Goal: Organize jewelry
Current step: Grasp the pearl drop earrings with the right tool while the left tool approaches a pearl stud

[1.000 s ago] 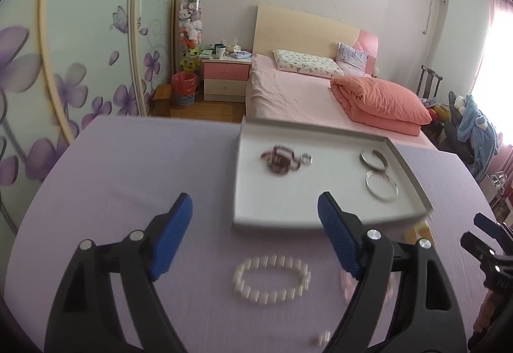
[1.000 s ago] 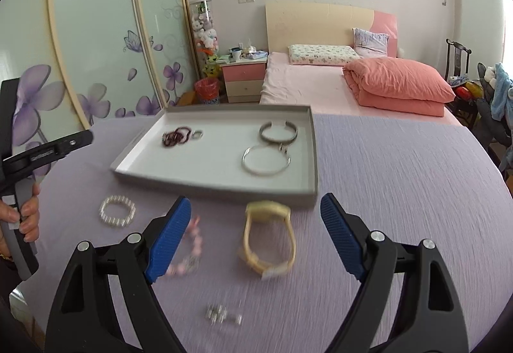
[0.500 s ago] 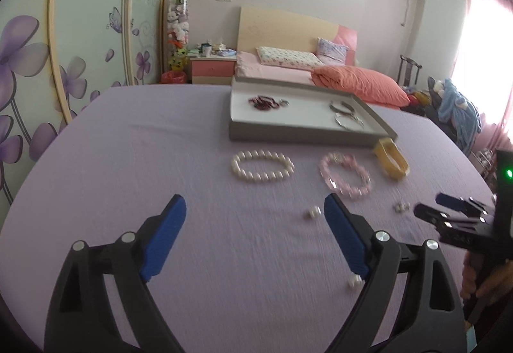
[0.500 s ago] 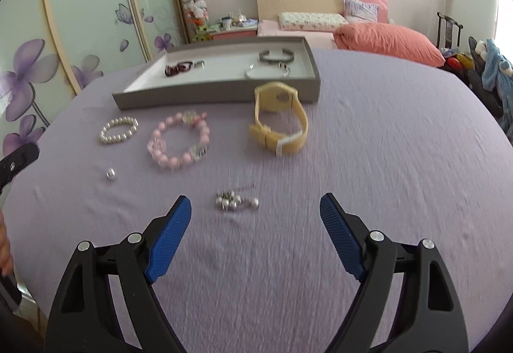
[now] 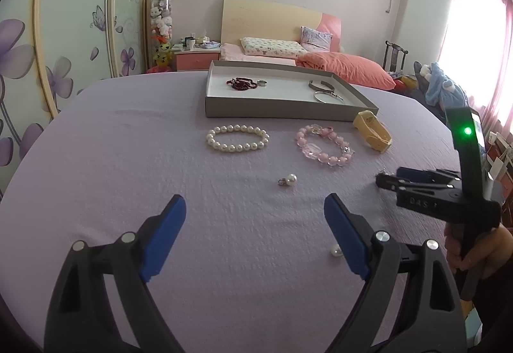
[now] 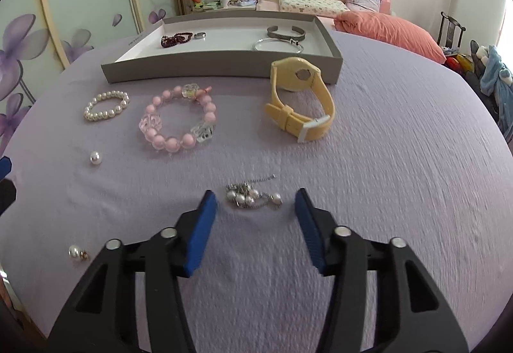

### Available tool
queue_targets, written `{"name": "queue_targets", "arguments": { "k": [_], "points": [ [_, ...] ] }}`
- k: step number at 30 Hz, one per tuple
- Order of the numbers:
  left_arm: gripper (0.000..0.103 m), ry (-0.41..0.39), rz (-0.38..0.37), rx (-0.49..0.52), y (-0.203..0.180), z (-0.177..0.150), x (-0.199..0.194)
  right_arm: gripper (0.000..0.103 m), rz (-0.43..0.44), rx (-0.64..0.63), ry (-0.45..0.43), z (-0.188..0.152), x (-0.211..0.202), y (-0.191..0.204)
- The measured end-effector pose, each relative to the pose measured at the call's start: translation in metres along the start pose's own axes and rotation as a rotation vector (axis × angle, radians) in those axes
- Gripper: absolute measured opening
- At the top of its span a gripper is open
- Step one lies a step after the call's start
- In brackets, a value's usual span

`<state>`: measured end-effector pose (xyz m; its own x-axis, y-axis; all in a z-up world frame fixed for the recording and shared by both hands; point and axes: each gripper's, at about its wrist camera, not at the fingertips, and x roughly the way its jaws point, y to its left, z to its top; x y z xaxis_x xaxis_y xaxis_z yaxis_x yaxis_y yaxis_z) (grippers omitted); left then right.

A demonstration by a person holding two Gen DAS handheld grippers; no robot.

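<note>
A grey tray [image 5: 275, 111] [image 6: 221, 67] at the back of the purple-covered table holds a dark red bead bracelet [image 6: 176, 38], a ring [image 6: 200, 35] and two silver bangles [image 6: 284, 34]. In front lie a white pearl bracelet [image 5: 237, 137] [image 6: 106, 105], a pink bead bracelet [image 5: 324, 145] [image 6: 178, 122] and a yellow watch [image 5: 373, 131] [image 6: 299, 98]. My right gripper [image 6: 256, 204] [image 5: 389, 180] is open, low over a small pearl-and-chain piece [image 6: 251, 194]. My left gripper [image 5: 255, 209] is open and empty, short of a loose pearl earring [image 5: 288, 180].
Another pearl earring [image 5: 335, 250] [image 6: 76, 252] lies near the table's front edge. A bed [image 5: 288, 55] with pink bedding, a nightstand [image 5: 195, 58] and a flowered wardrobe [image 5: 64, 32] stand behind the table. A chair [image 5: 394, 60] stands by the window.
Both grippers have drawn back from the tray and dropped low over the table. The right gripper has come down around the pearl-and-chain piece and its jaws have narrowed.
</note>
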<state>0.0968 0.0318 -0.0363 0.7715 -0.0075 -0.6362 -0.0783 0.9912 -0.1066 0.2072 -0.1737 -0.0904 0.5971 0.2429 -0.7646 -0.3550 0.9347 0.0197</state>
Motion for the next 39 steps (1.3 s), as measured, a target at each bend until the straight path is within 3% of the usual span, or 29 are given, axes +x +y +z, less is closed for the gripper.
{"name": "queue_targets", "arguments": {
  "k": [5, 7, 9, 14, 24, 29, 34, 39],
  "points": [
    [0.088, 0.013, -0.01, 0.01, -0.005, -0.003, 0.002, 0.036, 0.018, -0.02, -0.001, 0.002, 0.0, 0.003],
    [0.088, 0.019, -0.014, 0.015, -0.006, -0.004, 0.004, 0.021, 0.028, -0.029, -0.003, 0.001, -0.001, 0.004],
    [0.088, 0.026, -0.019, 0.02, -0.009, -0.005, 0.007, 0.013, 0.031, -0.035, -0.004, 0.0, -0.001, 0.004],
    [0.088, 0.039, -0.035, 0.037, -0.016, -0.01, 0.009, 0.012, 0.055, 0.005, -0.007, -0.002, -0.005, -0.004],
    [0.087, 0.075, -0.093, 0.11, -0.046, -0.023, 0.016, 0.012, 0.143, 0.127, -0.122, 0.003, -0.05, -0.034],
    [0.076, 0.105, -0.109, 0.126, -0.061, -0.03, 0.026, 0.012, 0.164, 0.134, -0.159, 0.01, -0.064, -0.037],
    [0.055, 0.14, -0.11, 0.14, -0.069, -0.036, 0.038, 0.012, 0.178, 0.142, -0.152, 0.009, -0.063, -0.038],
    [0.042, 0.141, -0.096, 0.135, -0.069, -0.036, 0.043, 0.012, 0.188, 0.14, -0.147, 0.01, -0.062, -0.036]
  ]
}}
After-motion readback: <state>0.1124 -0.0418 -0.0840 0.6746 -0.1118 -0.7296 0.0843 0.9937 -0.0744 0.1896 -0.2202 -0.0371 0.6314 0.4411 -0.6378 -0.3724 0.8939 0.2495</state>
